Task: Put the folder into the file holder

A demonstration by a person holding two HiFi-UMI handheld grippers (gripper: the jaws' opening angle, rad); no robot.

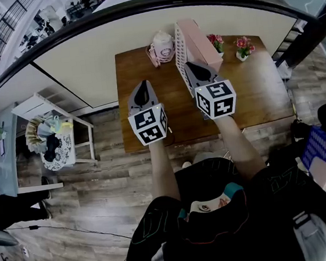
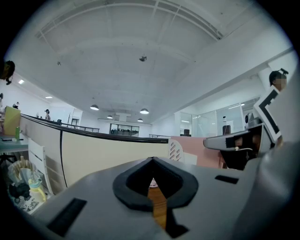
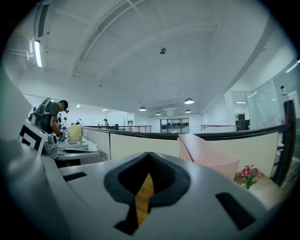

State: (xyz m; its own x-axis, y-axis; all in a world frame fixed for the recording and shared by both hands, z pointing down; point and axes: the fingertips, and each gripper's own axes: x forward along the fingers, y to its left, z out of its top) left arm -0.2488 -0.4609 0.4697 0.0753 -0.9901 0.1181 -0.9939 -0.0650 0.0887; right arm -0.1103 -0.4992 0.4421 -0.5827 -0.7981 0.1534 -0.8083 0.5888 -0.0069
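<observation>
A pink folder (image 1: 203,43) stands upright in the white slotted file holder (image 1: 180,49) at the back of the wooden table (image 1: 253,96). My right gripper (image 1: 192,66) is shut and empty, its tips just in front of the holder's near end. My left gripper (image 1: 142,87) is also shut with nothing in it, over the table's left part. In the left gripper view the holder (image 2: 175,151) and the folder (image 2: 197,145) lie ahead to the right of the closed jaws (image 2: 153,161). The right gripper view has the folder (image 3: 206,154) right of its closed jaws (image 3: 149,154).
A white and pink pot (image 1: 162,45) sits left of the holder. Two small flower pots (image 1: 244,46) stand at the table's back right. A curved partition wall (image 1: 72,55) runs behind the table. A white rack (image 1: 49,110) stands on the floor to the left.
</observation>
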